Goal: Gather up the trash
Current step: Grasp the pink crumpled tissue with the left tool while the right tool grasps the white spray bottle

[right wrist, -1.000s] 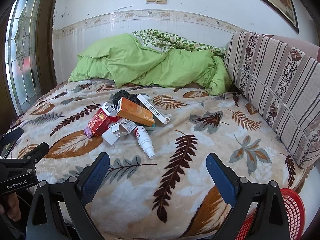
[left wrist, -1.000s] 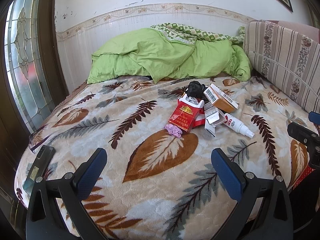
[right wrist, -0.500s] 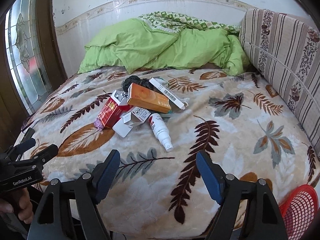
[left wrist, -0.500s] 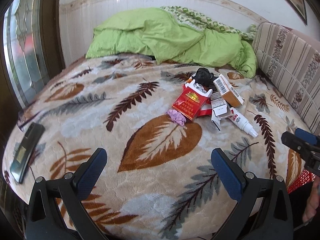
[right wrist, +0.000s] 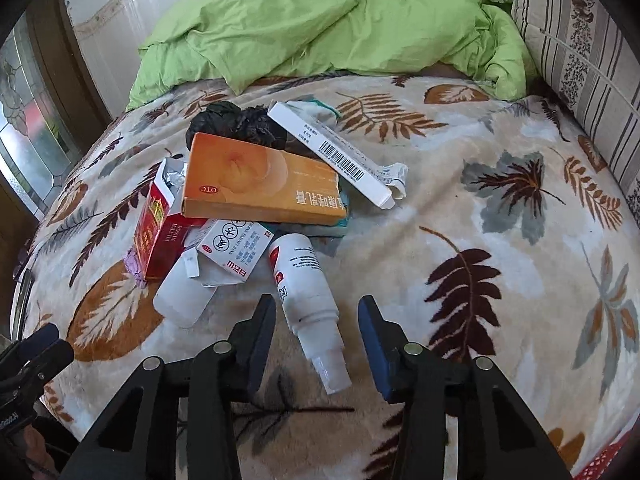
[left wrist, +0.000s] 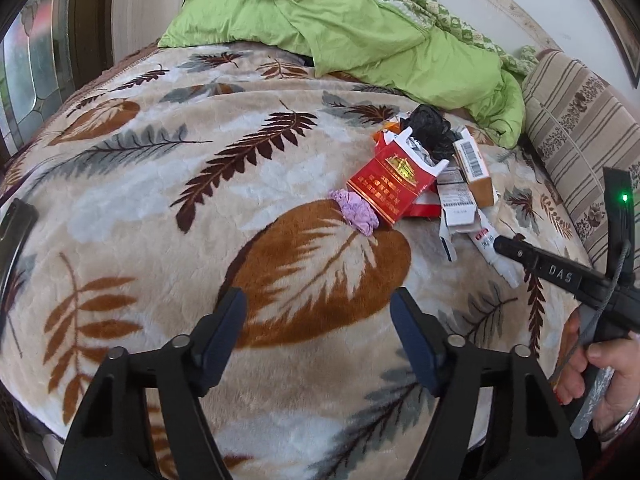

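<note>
— trash first: where is it?

— heaped on the leaf-print blanket [right wrist: 500,184], toward the far middle of the bed. orange box [right wrist: 260,184] on top, long white barcode box [right wrist: 332,152] leaning across its far right corner, black crumpled bag [right wrist: 236,120] behind them. red cigarette pack [left wrist: 390,182] on the left of the heap, with a purple wrapper [left wrist: 356,212] touching its near corner. a small white carton [right wrist: 236,252] lies under the orange box.

— and the spray bottle?

— white spray bottle [right wrist: 308,300] lies at the near edge of the heap, nozzle pointing toward me. my right gripper [right wrist: 318,334] has its 2 fingers spread on either side of the nozzle end, not touching it that i can see.

— your left?

— left gripper [left wrist: 320,322] hangs over the big brown leaf, near side of the purple wrapper, fingers parted and holding nothing.

— anything else?

— green duvet [right wrist: 320,28] bunched at the far end, striped cushion [right wrist: 580,40] on the right, a dark phone [left wrist: 14,236] at the left edge.
</note>
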